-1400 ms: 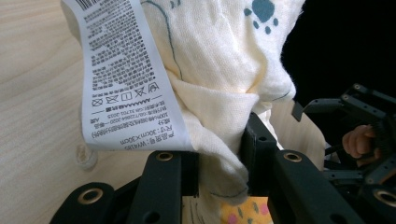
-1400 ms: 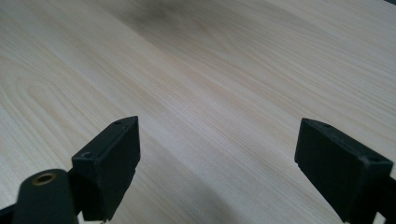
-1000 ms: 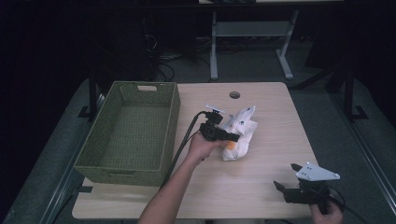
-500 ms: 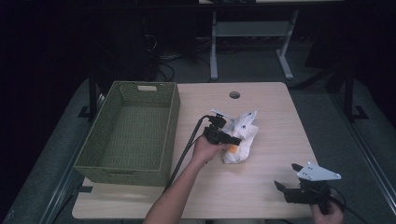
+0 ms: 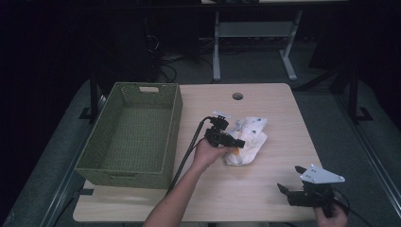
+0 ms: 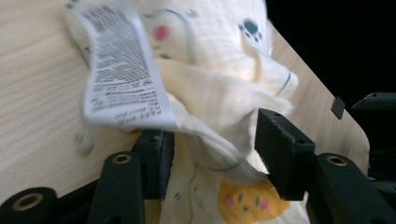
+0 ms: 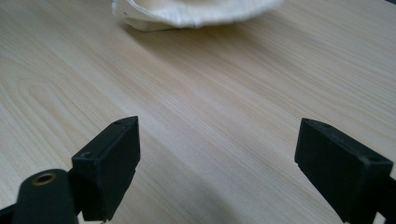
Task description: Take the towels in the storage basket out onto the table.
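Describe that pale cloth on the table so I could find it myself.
On the light wooden table, look right of the green woven basket. The crumpled cream cloth lies mid-table, printed with small animal faces and bearing a white printed label; the left tool straddles a fold.

Table (image 5: 265, 194) is lit evenly from above in the high view; everything around it is left near black. Short, soft shadows are cast under the basket (image 5: 130, 137) and the cloth (image 5: 248, 142). No glare is seen on the wood. In the left gripper view the printed label (image 6: 123, 70) is smeared by motion blur; the cloth is soft, the black jaws fairly sharp. In the right gripper view the wood grain is rendered sharp and bright, with a soft shadow under the cloth edge (image 7: 196, 14).
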